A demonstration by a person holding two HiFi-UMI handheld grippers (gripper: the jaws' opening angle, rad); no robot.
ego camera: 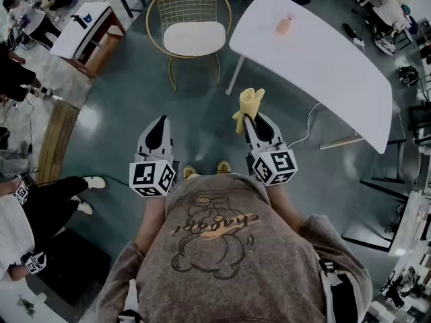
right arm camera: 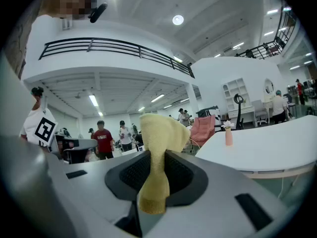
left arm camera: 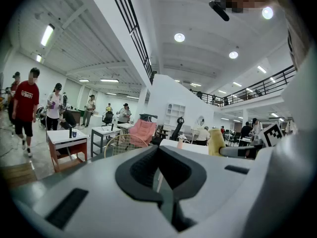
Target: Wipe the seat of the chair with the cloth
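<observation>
A gold wire chair (ego camera: 189,20) with a white seat cushion (ego camera: 194,38) stands ahead of me on the grey floor, well beyond both grippers. My right gripper (ego camera: 248,118) is shut on a yellow cloth (ego camera: 249,106), which sticks up past the jaws; in the right gripper view the cloth (right arm camera: 156,155) is pinched between the dark pads. My left gripper (ego camera: 157,128) is held beside it, shut and empty, pads together in the left gripper view (left arm camera: 159,175). The chair (left arm camera: 120,145) shows low behind the left jaws.
A white table (ego camera: 316,52) with a small pink vase (ego camera: 284,25) stands to the right of the chair. A red-and-white desk (ego camera: 87,36) is at the far left. People stand and sit along the left edge. My own feet (ego camera: 204,170) are between the grippers.
</observation>
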